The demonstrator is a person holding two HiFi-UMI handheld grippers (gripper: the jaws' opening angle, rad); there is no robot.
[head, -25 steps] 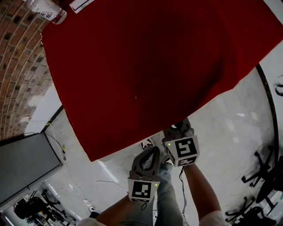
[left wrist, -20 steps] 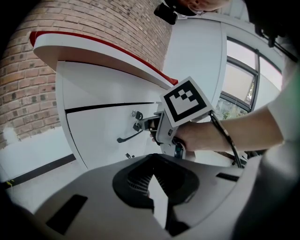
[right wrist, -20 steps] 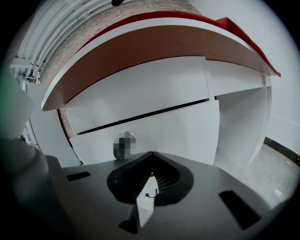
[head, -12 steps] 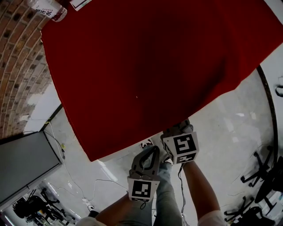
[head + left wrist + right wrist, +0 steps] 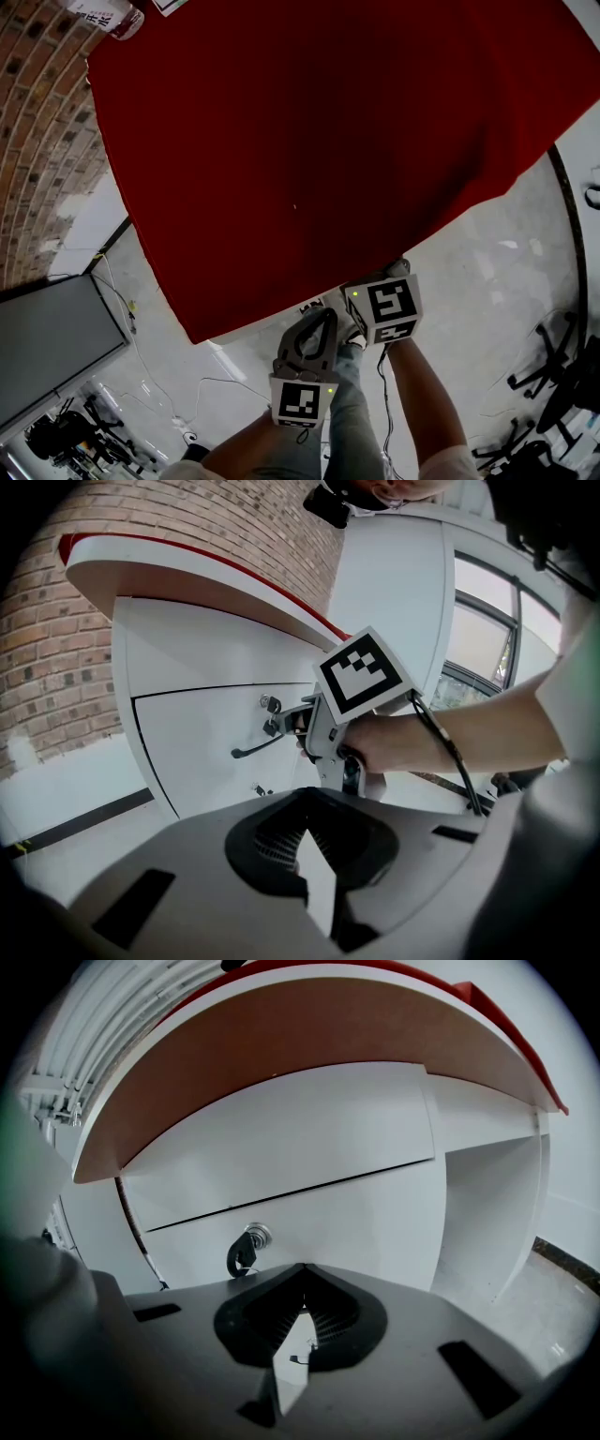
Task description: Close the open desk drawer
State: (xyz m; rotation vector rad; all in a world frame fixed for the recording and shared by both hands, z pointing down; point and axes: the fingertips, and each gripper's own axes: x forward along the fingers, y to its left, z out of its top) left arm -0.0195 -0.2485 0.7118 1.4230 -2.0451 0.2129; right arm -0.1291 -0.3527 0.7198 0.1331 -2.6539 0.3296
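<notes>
Our left tongs (image 5: 302, 829) are clenched on nothing and hang low, off the desk. Our right tongs (image 5: 305, 1309) are clenched too and empty, nosed up close to the white drawer front (image 5: 309, 1208) beside its key (image 5: 251, 1237); contact we cannot confirm. The drawer sits under the red top (image 5: 309, 141), its front looking near flush. We judge the closing mostly done; a last press home may remain

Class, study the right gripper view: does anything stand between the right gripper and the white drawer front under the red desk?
Nothing visible does. The right gripper faces the white drawer front directly, jaws together and empty; the drawer's own silver keyed lock sits slightly left.
</notes>
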